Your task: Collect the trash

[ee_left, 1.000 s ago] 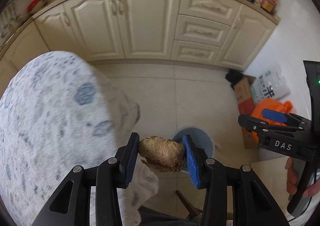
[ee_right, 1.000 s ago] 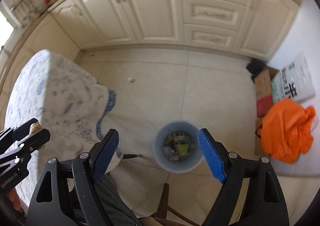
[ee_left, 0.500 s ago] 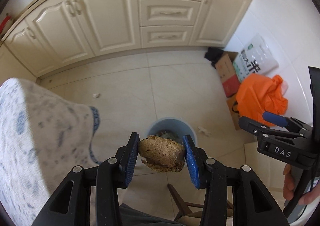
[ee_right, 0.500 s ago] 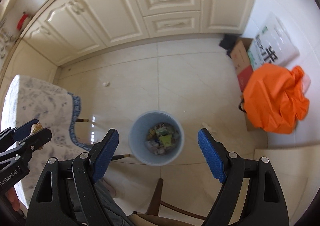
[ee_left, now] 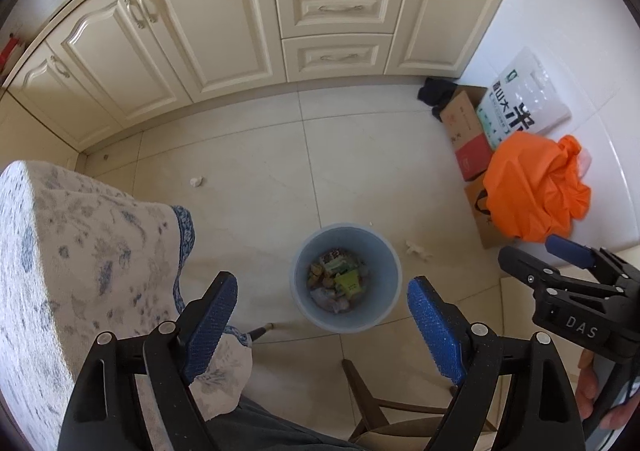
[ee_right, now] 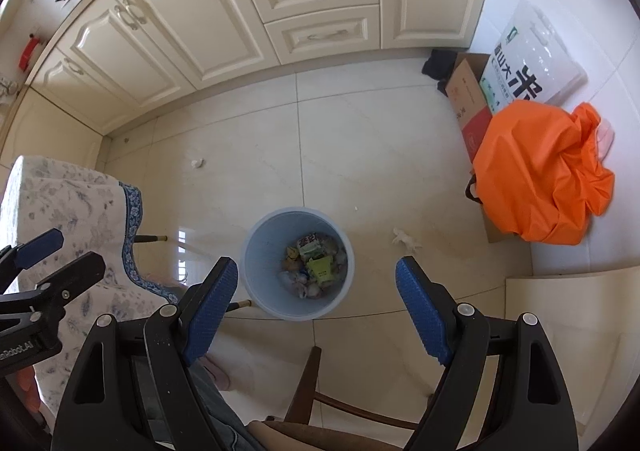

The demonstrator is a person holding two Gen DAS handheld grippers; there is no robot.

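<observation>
With both tools aimed steeply down over the pale blue bin on the tiled floor, left gripper spread wide, jaws just opened, nothing between the blue pads. Right gripper likewise spread and empty, bin framed between its fingers, mixed wrappers and scraps piled at the bin's bottom. Two crumpled paper bits loose on tile: one just right of the bin, another well apart toward the cabinets, near the floral tablecloth; orange bag and cardboard box off to the right.
</observation>
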